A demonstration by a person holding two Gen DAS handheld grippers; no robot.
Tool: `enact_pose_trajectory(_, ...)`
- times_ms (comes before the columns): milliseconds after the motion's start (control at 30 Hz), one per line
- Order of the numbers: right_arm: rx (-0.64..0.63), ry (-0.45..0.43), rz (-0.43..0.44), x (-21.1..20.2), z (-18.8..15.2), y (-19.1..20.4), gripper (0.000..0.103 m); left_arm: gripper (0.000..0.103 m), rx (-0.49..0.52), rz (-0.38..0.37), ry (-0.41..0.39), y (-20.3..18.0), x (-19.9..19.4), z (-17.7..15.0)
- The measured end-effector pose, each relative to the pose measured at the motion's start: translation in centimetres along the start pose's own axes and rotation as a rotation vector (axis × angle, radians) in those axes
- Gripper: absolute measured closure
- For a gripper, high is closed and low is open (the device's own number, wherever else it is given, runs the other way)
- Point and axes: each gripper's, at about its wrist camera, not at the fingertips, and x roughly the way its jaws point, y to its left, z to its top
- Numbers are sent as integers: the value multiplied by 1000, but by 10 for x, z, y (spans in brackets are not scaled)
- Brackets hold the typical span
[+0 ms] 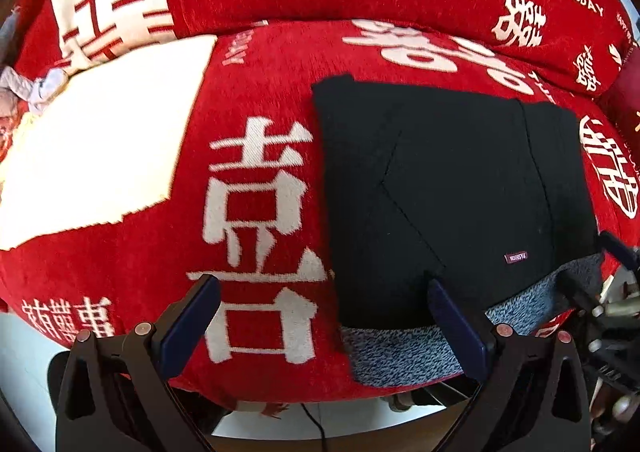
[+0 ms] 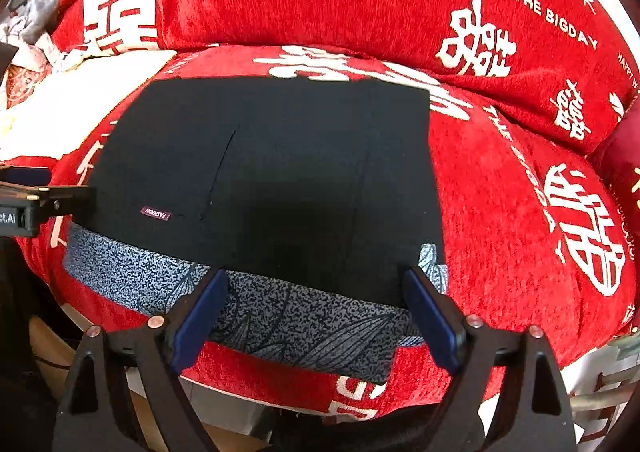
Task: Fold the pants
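The black pants lie folded into a flat rectangle on a red sofa seat, with a grey speckled waistband at the near edge and a small label. In the right wrist view the pants fill the centre, with the waistband nearest. My left gripper is open and empty, hovering over the pants' near left corner. My right gripper is open and empty just above the waistband. The left gripper's tip also shows in the right wrist view, beside the pants' left edge.
The red sofa cover with white characters spans seat and backrest. A white cloth lies on the seat at left, with crumpled clothes beyond it. The seat's front edge drops off near me.
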Motion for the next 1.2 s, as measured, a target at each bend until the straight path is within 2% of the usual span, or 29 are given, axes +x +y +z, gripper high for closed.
enact_pose_trajectory(67,18,-52,23,-13,11,-3,11,0,-43,-18,-10,11,-1,3)
enact_pose_trajectory(200,1,-95,27,-8,55,2,11,0,-148,-51,53,27,18,12)
enact_pose_trajectory(333,15,-31,73,37,93,13,11,0,-139,-62,62,27,25,12)
enact_pose_trajectory(433,3,51,78,72,101,11,11,0,-133,-64,68,31,24,13)
enact_pose_trajectory(533,26,29,102,64,106,3,10,0,-158,-63,67,39,18,13)
enact_pose_trajectory(600,23,-42,95,48,108,2,10,0,-177,-88,52,40,15,14)
enact_pose_trajectory(667,4,-82,41,44,110,-1,7,0,-144,-71,67,29,22,16)
enact_pose_trajectory(733,27,-22,13,63,113,-10,2,0,-101,-26,60,17,26,18)
enact_pose_trajectory(800,65,129,38,95,109,-22,1,0,-90,-15,53,14,21,20)
enact_pose_trajectory(933,121,35,82,65,97,-44,0,0,-86,-97,9,14,1,26)
enact_pose_trajectory(1033,136,-14,97,41,78,-64,0,0,-47,-134,-1,3,1,32)
enact_pose_trajectory(1200,200,33,171,45,44,-103,0,0,-15,-193,38,-18,20,42)
